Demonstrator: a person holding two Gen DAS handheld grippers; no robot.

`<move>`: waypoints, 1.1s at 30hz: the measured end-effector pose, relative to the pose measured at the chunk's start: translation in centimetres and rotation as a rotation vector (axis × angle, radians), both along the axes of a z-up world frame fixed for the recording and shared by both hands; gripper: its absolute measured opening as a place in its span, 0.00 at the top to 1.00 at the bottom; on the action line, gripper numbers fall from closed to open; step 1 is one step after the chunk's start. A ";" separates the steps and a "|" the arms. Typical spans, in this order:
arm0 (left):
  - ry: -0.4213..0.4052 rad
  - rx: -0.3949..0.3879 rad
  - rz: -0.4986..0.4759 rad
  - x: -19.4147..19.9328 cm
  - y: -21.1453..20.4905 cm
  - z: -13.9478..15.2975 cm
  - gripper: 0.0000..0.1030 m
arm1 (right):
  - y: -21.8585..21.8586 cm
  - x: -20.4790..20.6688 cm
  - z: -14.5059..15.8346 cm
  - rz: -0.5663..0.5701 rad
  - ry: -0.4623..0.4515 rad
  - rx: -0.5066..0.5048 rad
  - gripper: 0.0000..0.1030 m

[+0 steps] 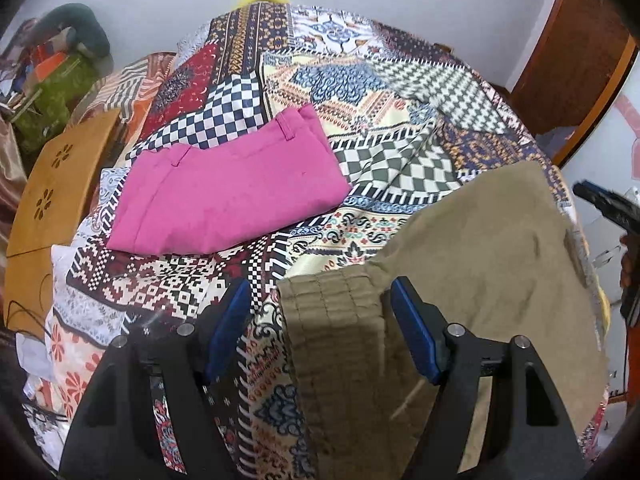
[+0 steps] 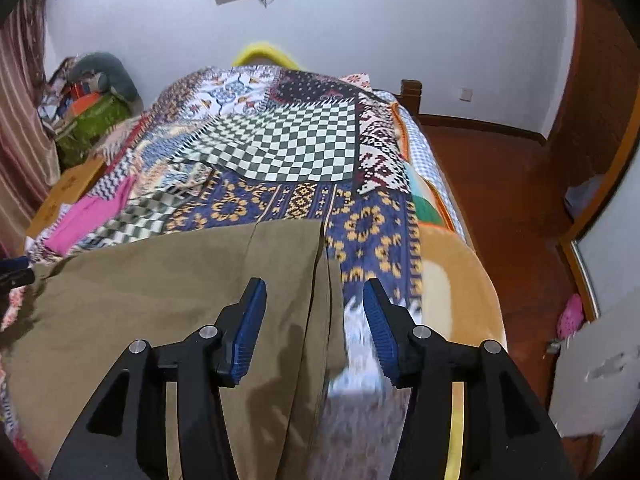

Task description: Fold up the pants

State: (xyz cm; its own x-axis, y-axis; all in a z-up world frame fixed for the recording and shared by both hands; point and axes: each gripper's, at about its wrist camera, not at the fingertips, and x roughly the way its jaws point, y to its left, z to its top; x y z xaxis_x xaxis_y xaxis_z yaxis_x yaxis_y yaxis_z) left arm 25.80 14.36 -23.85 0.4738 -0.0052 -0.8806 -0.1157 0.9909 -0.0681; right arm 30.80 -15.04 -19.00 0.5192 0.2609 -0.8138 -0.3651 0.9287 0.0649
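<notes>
Khaki pants (image 1: 480,240) lie flat on the patterned bedspread (image 1: 360,80). In the left wrist view my left gripper (image 1: 320,320) hovers open over their stitched end, and the cloth's left edge sits between the blue pads without touching them. In the right wrist view my right gripper (image 2: 316,320) is open above the right edge of the khaki pants (image 2: 160,288), its pads clear of the cloth. A folded pink pair of pants (image 1: 228,196) rests farther back on the left. The right gripper (image 1: 604,204) shows at the right edge of the left wrist view.
A wooden bedside table (image 1: 52,200) stands left of the bed, with a pile of bags and cushions (image 1: 60,72) behind it. Red-brown wooden floor (image 2: 500,184) runs along the bed's right side. A yellow headboard edge (image 2: 264,54) meets the white wall.
</notes>
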 end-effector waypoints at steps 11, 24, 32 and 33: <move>0.041 -0.096 0.022 1.0 0.9 -2.7 0.29 | 2.1 4.9 -4.7 0.054 0.140 0.032 0.55; -0.012 -0.081 0.045 0.6 0.8 -2.6 0.46 | 2.6 5.2 -5.6 0.081 0.096 -0.061 0.92; -0.018 -0.008 0.016 0.0 -0.2 0.3 0.45 | 3.0 5.0 -3.2 0.057 0.124 -0.067 0.80; -0.035 -0.007 0.014 -0.2 -0.3 0.9 0.44 | 3.1 4.7 -2.5 0.062 0.112 -0.043 0.74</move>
State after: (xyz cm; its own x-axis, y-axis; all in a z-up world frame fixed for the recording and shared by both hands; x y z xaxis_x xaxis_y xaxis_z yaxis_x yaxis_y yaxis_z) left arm 25.59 14.07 -22.94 0.5041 -0.0049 -0.8636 -0.1269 0.9887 -0.0797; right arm 35.46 -11.97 -21.46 0.4083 0.2533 -0.8770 -0.4146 0.9074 0.0690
